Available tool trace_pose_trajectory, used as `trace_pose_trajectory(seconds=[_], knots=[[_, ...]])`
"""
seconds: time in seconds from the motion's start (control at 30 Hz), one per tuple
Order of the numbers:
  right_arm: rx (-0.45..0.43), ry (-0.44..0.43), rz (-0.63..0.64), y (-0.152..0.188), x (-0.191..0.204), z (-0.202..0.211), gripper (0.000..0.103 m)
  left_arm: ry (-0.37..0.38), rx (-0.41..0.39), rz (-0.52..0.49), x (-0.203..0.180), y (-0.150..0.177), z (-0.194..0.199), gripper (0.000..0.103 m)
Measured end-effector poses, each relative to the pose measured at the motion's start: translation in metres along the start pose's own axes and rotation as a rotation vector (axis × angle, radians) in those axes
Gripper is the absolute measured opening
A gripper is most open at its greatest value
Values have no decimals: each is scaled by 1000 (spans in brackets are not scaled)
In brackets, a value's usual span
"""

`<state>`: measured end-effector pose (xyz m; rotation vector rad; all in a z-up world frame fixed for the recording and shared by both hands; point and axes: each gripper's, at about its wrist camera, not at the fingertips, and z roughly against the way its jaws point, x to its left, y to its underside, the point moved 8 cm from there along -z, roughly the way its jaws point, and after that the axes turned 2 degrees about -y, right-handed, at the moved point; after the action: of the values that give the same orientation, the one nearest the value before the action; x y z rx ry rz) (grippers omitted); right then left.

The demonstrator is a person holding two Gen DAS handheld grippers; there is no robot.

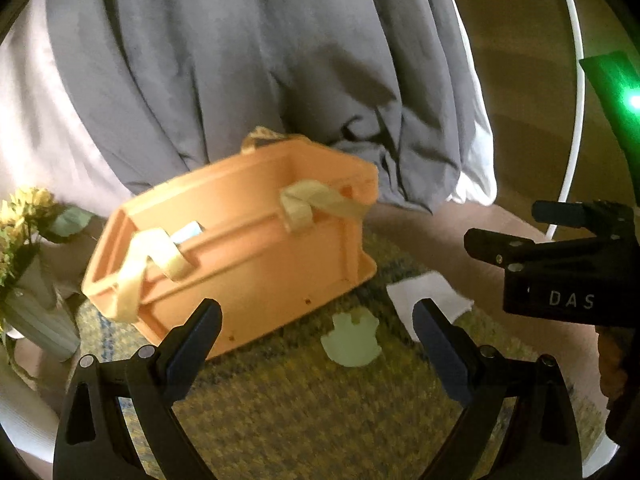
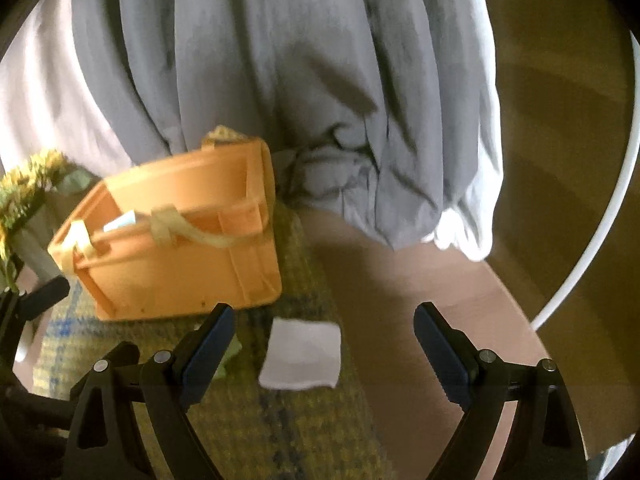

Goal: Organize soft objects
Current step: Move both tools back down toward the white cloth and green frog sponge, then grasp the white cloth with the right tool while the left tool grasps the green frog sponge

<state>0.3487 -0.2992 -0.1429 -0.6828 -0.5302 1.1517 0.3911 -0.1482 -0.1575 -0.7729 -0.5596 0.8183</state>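
An orange plastic crate (image 1: 240, 240) with cream fabric handles stands on a yellow-green woven mat (image 1: 300, 412); it also shows in the right wrist view (image 2: 176, 256). A light blue item (image 1: 188, 234) pokes out of the crate. A pale green soft shape (image 1: 352, 340) lies on the mat in front of the crate, between my left gripper's fingers. A folded white cloth (image 2: 300, 356) lies on the mat; it also shows in the left wrist view (image 1: 428, 296). My left gripper (image 1: 316, 334) is open and empty. My right gripper (image 2: 324, 338) is open and empty above the white cloth, and shows at the right of the left view (image 1: 560, 264).
A grey bedcover (image 1: 248, 64) over white bedding hangs behind the crate. A vase of yellow flowers (image 1: 28, 240) stands left of the crate. A white cable (image 2: 600, 220) curves over the wooden floor at the right. The mat lies on a round brownish table (image 2: 460, 288).
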Motion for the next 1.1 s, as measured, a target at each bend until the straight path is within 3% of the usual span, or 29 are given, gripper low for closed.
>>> trace_pose_trajectory(seconds=[0.4,0.7,0.77,0.87,1.1], knots=[[157,-27,-10,45,-3,-47,90,35,118,-66,-17,36,-47,97],[238,-77,-41,59,-4,-75,77,63,153,-62,-25,43,-76,97],[258,-89,-50,63,-5,-83,66,67,165,-61,-27,44,-83,97],[287,-114,-64,68,-5,-93,61,80,175,-53,-28,45,-90,96],[324,-138,-69,75,-2,-105,36,99,202,-51,-31,45,-103,83]])
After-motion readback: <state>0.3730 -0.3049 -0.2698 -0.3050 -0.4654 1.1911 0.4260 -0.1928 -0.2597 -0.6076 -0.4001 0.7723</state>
